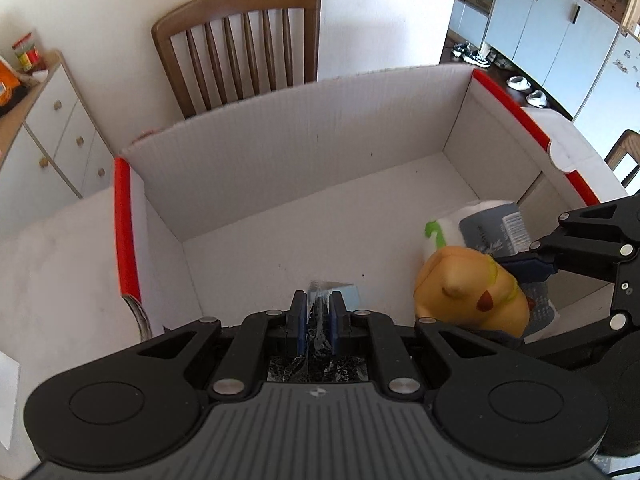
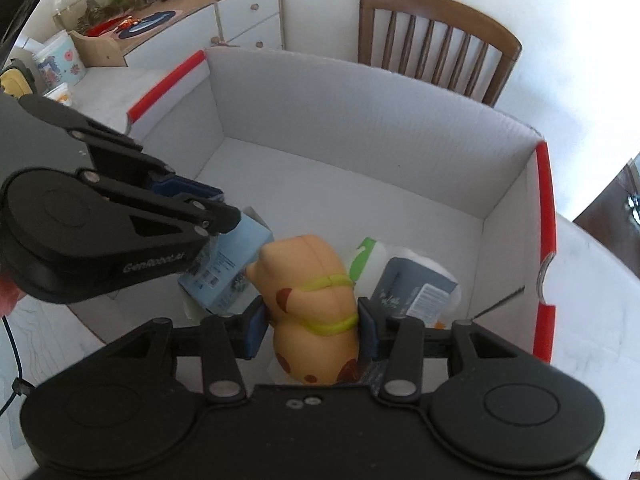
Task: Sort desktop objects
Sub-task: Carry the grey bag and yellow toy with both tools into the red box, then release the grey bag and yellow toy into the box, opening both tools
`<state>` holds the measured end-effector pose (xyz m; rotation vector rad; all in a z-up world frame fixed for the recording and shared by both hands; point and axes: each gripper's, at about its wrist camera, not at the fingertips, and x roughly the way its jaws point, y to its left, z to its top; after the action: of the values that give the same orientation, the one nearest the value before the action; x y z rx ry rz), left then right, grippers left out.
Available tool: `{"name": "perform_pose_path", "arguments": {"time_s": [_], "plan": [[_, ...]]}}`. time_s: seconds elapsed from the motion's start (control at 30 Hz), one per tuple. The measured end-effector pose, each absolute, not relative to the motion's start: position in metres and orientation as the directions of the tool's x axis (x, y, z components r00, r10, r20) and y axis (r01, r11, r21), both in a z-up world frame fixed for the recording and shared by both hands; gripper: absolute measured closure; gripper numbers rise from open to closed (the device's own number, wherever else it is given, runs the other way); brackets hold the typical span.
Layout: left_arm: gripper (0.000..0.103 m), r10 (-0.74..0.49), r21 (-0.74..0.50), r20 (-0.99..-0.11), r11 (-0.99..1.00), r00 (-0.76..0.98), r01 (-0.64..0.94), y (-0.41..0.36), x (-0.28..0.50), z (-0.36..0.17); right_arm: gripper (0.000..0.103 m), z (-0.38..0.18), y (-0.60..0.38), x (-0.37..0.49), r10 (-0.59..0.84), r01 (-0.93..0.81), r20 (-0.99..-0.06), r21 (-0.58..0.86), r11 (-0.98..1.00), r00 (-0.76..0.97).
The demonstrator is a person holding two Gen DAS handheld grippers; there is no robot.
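Note:
A white cardboard box [image 1: 300, 140] [image 2: 360, 120] with red rim strips stands open in front of me. My left gripper [image 1: 319, 300] [image 2: 224, 206] is shut on the thin wrapper of a light blue packet [image 1: 348, 294] [image 2: 236, 264], low inside the box near its front wall. My right gripper [image 2: 312, 312] [image 1: 520, 300] is shut on a yellow squishy toy [image 2: 312, 280] [image 1: 468, 284] with green bands, both pads pressing its sides. Behind the toy, a grey-blue pack [image 2: 408, 284] [image 1: 492, 228] with a green flap and a barcode lies in the box's right end.
The box rests on a white table [image 1: 60, 260] [image 2: 592, 280]. A wooden chair [image 1: 240, 40] [image 2: 436, 40] stands behind the box against the wall. A white drawer cabinet [image 1: 52, 128] [image 2: 240, 20] with clutter on top is to the left. A patterned mug [image 2: 60, 60] sits on the table's far left.

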<state>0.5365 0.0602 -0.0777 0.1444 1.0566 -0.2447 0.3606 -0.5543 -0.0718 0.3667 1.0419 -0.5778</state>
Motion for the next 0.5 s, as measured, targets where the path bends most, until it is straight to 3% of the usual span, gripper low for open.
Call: {"name": "perform_pose_path", "arguments": {"time_s": [0.37,0.5], "plan": [[0.093,-0.141,-0.034,-0.893,0.968,0.427,0.248,0.061,0.541,-0.088,0.053,-0.081,-0.567,0.353,-0.259,0.662,-0.905,0.032,0.749,0.337],[0.092,-0.141,-0.039,-0.893,0.971,0.427,0.238,0.063,0.543,-0.087,0.039,-0.078,-0.567,0.351,-0.264,0.669,-0.897,0.047,0.741,0.355]]}}
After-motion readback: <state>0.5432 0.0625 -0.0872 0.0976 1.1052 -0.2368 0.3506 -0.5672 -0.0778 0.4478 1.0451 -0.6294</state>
